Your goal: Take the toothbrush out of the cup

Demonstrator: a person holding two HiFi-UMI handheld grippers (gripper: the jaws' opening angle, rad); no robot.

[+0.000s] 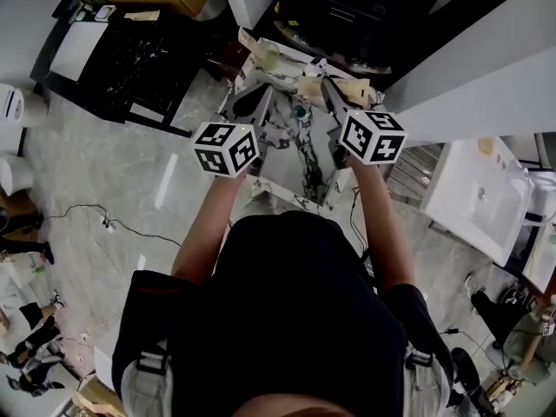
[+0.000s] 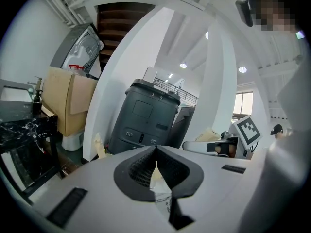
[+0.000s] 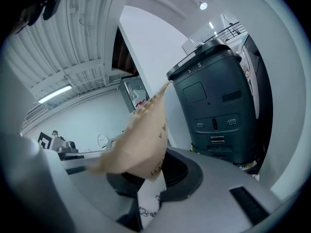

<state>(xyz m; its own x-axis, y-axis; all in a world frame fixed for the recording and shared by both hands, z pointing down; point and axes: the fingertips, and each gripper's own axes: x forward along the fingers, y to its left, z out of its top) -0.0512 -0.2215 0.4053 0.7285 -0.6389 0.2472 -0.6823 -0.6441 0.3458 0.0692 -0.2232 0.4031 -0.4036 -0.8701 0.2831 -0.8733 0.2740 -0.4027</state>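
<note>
Both grippers are held side by side over a small white marble-patterned table (image 1: 282,168). My left gripper (image 1: 265,94) is shut, its pads meeting with nothing gripped (image 2: 156,152). My right gripper (image 1: 326,83) is shut on a brown paper packet (image 3: 141,140), which sticks up from its jaws and hides their tips. From the left gripper view the packet (image 2: 210,135) shows on that gripper. A small round dark thing (image 1: 300,111) between the two grippers may be the cup. No toothbrush can be made out in any view.
A tall dark grey machine (image 2: 146,115) (image 3: 218,106) stands just ahead against a white wall. A cardboard box (image 2: 68,101) and a black marble counter (image 1: 130,59) are to the left. A white basin (image 1: 478,198) lies right, and cables (image 1: 104,224) cross the floor.
</note>
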